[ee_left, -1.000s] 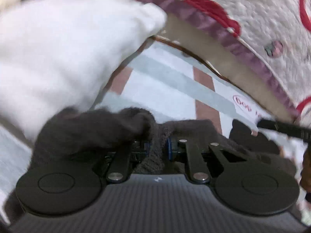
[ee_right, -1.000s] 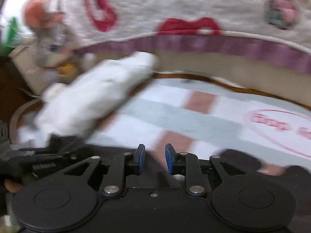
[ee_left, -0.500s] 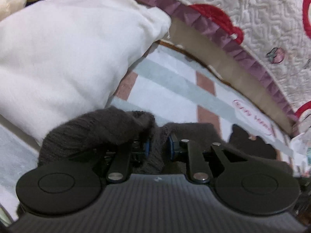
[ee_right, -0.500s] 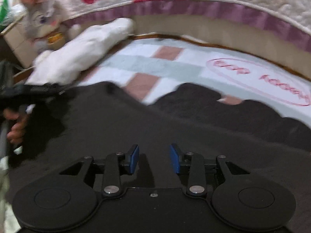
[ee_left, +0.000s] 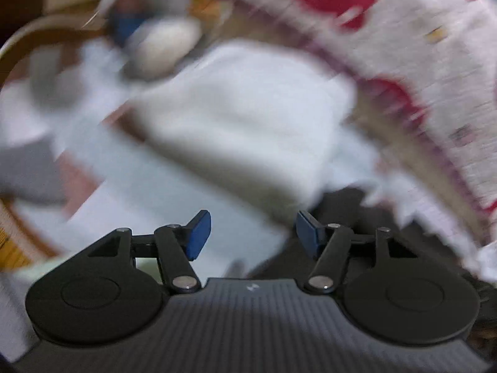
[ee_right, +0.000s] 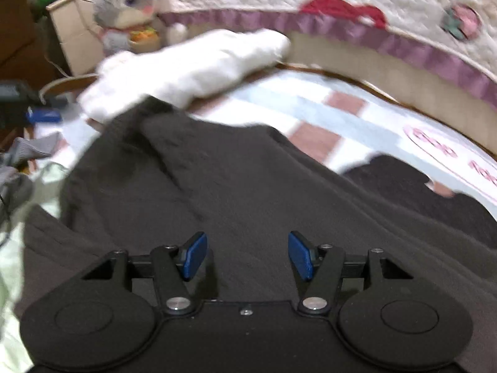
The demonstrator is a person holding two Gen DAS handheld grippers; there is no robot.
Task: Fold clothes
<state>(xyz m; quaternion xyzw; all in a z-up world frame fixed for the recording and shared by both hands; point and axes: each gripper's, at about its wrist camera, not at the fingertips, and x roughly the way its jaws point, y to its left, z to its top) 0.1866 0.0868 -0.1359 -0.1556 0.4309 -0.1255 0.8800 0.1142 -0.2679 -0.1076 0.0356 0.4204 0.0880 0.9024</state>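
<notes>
So, both of your grippers are empty right now. Your left gripper [ee_left: 253, 233] has its blue pads spread apart with nothing between them; that view is heavily blurred, so read it loosely. Your right gripper [ee_right: 247, 256] is likewise spread wide, holding nothing, and hovers low over the dark garment [ee_right: 248, 186].

Garment position: it lies on the striped mat [ee_right: 310, 108], filling most of the right wrist view from the near edge up toward the white pillow [ee_right: 186, 65] — its far left corner reaches just under or against the pillow's edge; which of the two, the frame does not show. A ridge of cloth runs diagonally across it, and a second dark scalloped edge [ee_right: 403, 180] shows on the right, apparently a lower layer. In the left wrist view only a dark patch of it appears at lower right [ee_left: 341, 211].

Progress, as a judgement: the garment looks laid out and perhaps carries one fold — the layered edges suggest that, but do not prove it. It is not yet a compact bundle. Remaining: smooth the ridge, take new grips on an edge, and make further folds. A plush rabbit [ee_right: 130, 3] sits beyond the pillow, clear of the work.
</notes>
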